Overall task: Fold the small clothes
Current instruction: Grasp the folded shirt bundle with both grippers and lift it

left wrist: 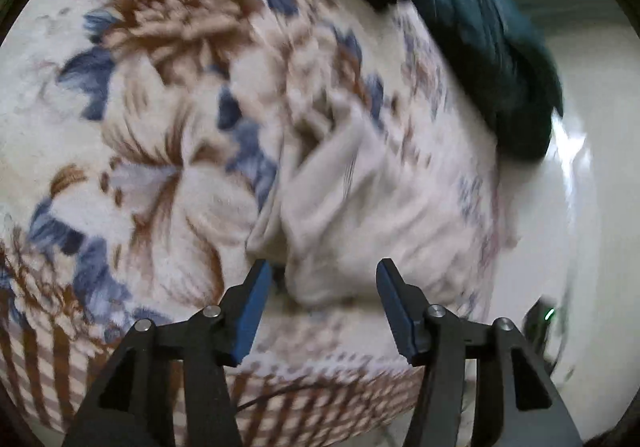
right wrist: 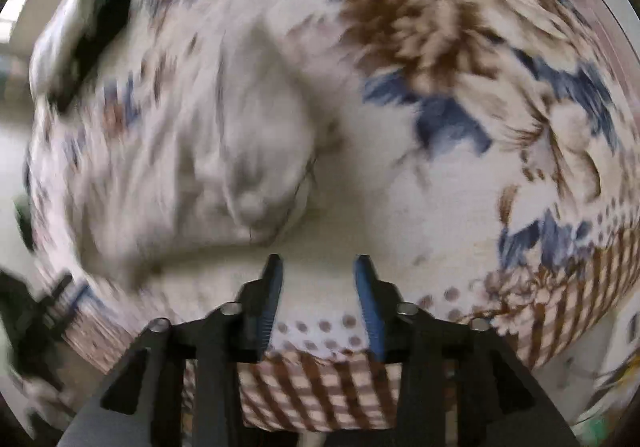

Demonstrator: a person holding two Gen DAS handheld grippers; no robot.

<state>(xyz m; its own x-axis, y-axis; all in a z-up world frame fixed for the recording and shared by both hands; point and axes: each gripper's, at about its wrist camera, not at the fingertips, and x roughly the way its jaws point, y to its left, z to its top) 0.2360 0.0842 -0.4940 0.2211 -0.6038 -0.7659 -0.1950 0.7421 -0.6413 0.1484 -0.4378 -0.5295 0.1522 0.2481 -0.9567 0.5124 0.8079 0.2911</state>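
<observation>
Right, both views are smeared with motion, so I'm reading this roughly. My left gripper [left wrist: 322,279] has its jaws spread wide with nothing between them, hanging just short of the near edge of the small white garment [left wrist: 352,215]. That garment lies rumpled in a loose heap on the floral blanket [left wrist: 160,119], creases running every way, no clean fold line that I can make out. My right gripper [right wrist: 318,275] is parted too, a narrower gap, also holding nothing, with the same white garment [right wrist: 240,151] just ahead and to its left, bunched rather than flat. A dark teal cloth [left wrist: 492,47] sits well off at the blanket's far edge; whether it's folded I can't tell. My call: folding on this piece has barely begun. It needs spreading flat, then both grippers must take hold before any fold happens.
</observation>
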